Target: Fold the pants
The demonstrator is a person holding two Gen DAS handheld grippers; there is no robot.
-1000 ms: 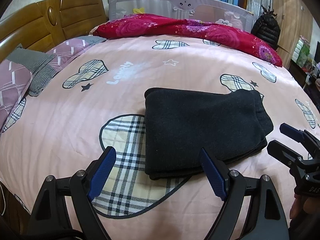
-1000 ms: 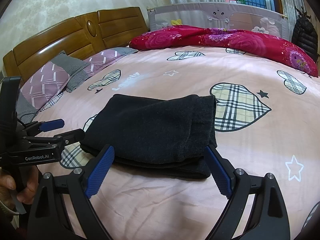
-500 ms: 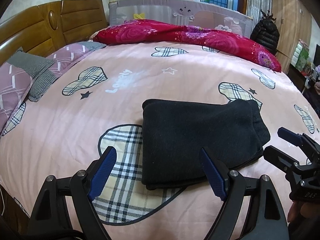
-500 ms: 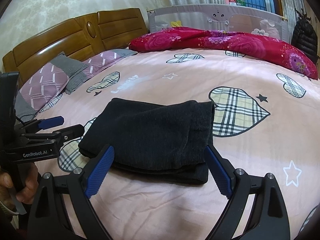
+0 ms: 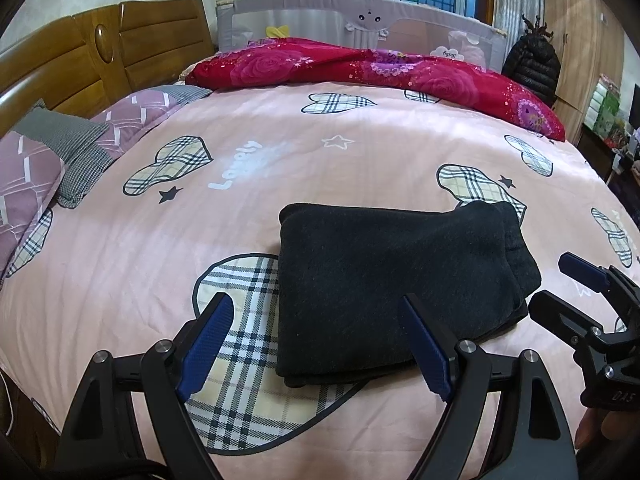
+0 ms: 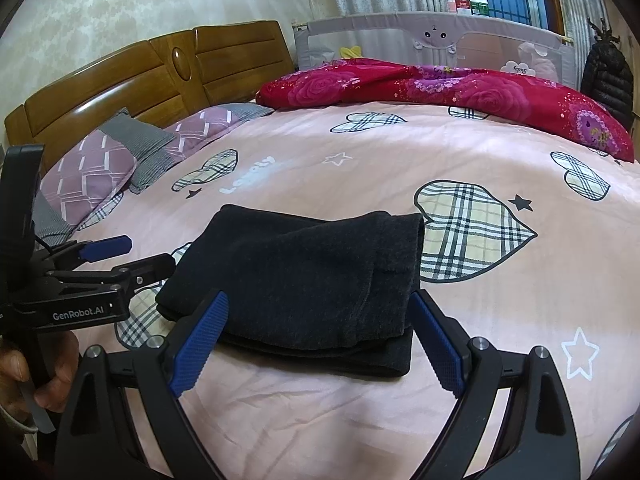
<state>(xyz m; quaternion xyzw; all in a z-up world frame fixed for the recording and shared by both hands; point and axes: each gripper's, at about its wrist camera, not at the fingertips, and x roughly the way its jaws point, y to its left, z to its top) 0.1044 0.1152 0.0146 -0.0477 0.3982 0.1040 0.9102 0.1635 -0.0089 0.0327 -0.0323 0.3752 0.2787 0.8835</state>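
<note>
The black pants [image 5: 392, 280] lie folded into a compact rectangle on the pink bedspread [image 5: 280, 168]; they also show in the right wrist view [image 6: 308, 276]. My left gripper [image 5: 316, 344] is open and empty, held just in front of the pants' near left edge; it also shows from the side in the right wrist view [image 6: 136, 254]. My right gripper [image 6: 316, 340] is open and empty, held just in front of the pants' near right edge; it appears at the right in the left wrist view [image 5: 560, 284].
A red floral quilt [image 5: 376, 72] lies along the far side of the bed. Purple and grey pillows [image 5: 60, 156] rest by the wooden headboard [image 5: 104, 64] at left. A grey bed rail [image 5: 360, 16] stands behind the quilt. A black jacket [image 5: 530, 68] hangs at far right.
Both grippers have drawn back and risen slightly from the folded pants, staying open. The pants have not moved.
</note>
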